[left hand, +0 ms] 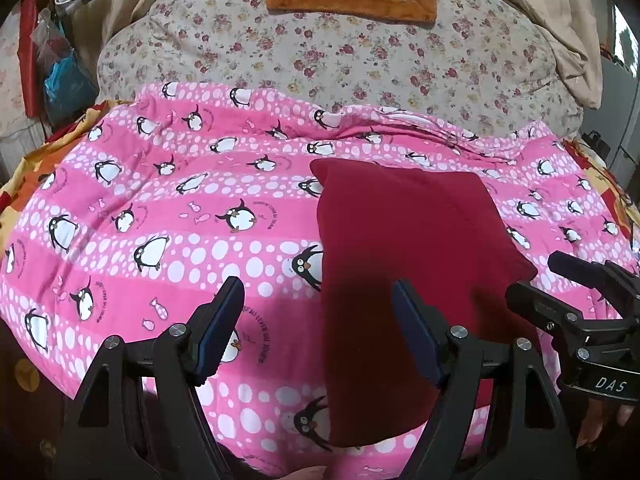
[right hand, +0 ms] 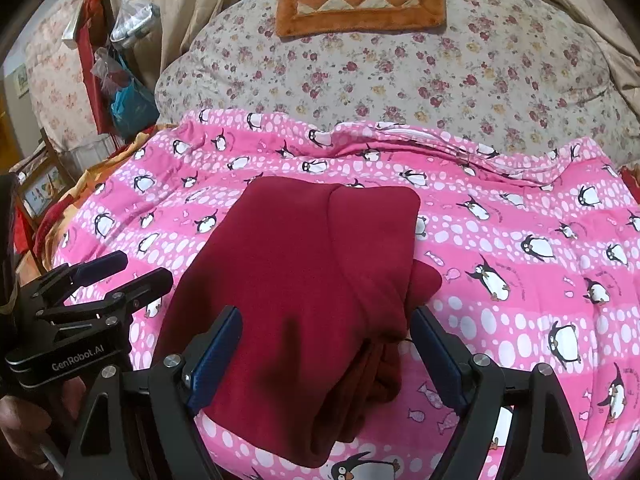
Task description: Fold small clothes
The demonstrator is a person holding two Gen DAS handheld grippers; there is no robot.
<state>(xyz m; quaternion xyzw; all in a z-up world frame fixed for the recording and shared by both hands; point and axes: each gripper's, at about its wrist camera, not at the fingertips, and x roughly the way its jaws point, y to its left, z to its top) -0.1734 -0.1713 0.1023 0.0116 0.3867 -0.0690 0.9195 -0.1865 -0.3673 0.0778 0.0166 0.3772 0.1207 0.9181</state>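
Your left gripper (left hand: pixel 318 300) has its jaws spread wide with nothing clamped between them: the blue pad (left hand: pixel 416 336) on the right-hand finger hangs over the near-left part of the red garment (left hand: pixel 404 264), the other pad over bare pink cloth. Both fingers tilt down and forward toward the bed, and a fingertip of yours peeks in at the very bottom edge of that view.

Your right gripper (right hand: pixel 326 340) is spread just as wide, empty too. Its fingers straddle the near end of the garment (right hand: pixel 304 280), one pad above the flat red panel, the other just beside the bunched right edge; whether either pad brushes the fabric, I can't tell. It also tips down and forward. From the right wrist camera your left gripper (right hand: pixel 120 272) shows at the far left, off the left side of the garment, your hand (right hand: pixel 24 428) wrapped round its handle.

The garment lies folded into a long slab on the penguin blanket (left hand: pixel 160 208), its long axis running near to far, slightly slanted. The far end is squared off; the near end is thicker, with layers stacked along the right side. Beyond the blanket sits a floral quilt (right hand: pixel 400 80) with an orange checked cushion (right hand: pixel 360 0) at its far edge.
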